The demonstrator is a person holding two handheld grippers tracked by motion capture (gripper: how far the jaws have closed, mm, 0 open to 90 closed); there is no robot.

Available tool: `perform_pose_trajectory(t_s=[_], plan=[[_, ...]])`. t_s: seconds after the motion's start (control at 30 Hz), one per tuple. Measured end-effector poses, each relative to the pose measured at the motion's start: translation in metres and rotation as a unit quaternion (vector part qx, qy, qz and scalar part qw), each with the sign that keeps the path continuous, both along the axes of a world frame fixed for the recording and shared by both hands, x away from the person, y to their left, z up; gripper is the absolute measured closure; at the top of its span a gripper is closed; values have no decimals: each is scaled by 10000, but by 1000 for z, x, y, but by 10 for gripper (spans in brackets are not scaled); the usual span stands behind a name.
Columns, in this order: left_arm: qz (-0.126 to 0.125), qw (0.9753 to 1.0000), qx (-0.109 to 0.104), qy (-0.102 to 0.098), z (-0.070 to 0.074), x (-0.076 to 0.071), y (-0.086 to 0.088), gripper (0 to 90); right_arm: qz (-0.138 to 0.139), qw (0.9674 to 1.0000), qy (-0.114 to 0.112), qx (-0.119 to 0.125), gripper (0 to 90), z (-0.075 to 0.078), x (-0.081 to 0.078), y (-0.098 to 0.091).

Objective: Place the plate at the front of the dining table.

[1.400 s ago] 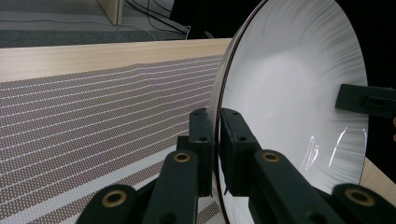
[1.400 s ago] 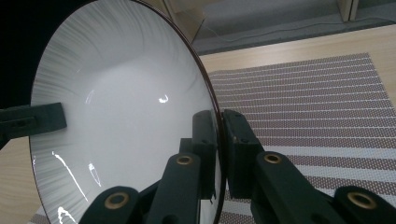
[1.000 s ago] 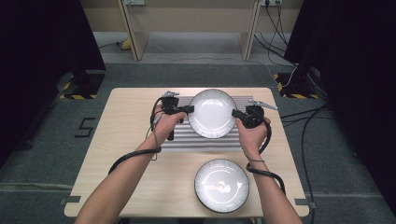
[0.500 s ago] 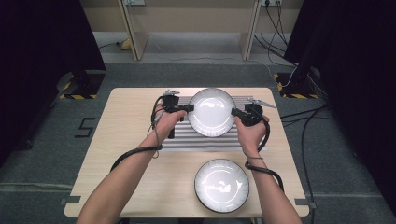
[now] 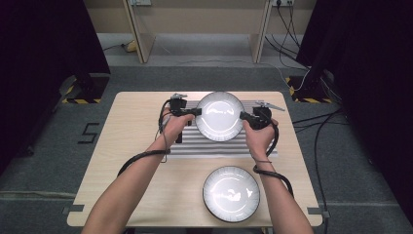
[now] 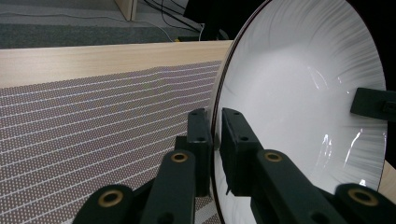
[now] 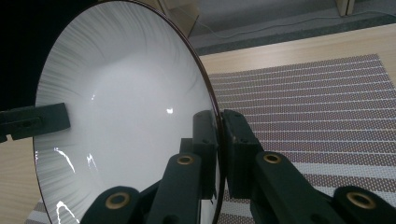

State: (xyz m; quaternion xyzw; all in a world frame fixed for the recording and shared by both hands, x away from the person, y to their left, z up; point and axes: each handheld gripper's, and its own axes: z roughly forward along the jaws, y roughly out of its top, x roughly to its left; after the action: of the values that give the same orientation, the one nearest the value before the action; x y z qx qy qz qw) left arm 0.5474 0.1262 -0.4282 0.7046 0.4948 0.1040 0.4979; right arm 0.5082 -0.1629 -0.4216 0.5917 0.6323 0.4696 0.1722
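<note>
Holding item: one white plate (image 5: pixel 219 116) with a dark rim, gripped at opposite edges and raised on edge above a striped grey mat (image 5: pixel 221 144). Its face tilts toward the person.

Left gripper (image 5: pixel 192 111): jaws closed on the plate's left rim, one pad on each face, as its own view shows (image 6: pixel 214 140).

Right gripper (image 5: pixel 246 117): jaws likewise clamped on the right rim, the plate's edge pinched between the pads (image 7: pixel 219 140). Each gripper view shows the other gripper's pad at the far rim.

Second plate (image 5: pixel 231 193): same pattern, lying flat on the desk (image 5: pixel 122 141) near the front edge, well apart from the mat and from both grippers.

Mat: lies at the middle of the desk toward the back, directly under the held plate.
</note>
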Motion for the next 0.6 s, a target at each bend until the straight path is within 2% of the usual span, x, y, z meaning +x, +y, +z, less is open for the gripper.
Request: perform_pose_trajectory(t_s=[0.6], plan=[[43,9999,56,86,-8,13,-5,816,-80,9999,115,-61,843,-8,15,-1]])
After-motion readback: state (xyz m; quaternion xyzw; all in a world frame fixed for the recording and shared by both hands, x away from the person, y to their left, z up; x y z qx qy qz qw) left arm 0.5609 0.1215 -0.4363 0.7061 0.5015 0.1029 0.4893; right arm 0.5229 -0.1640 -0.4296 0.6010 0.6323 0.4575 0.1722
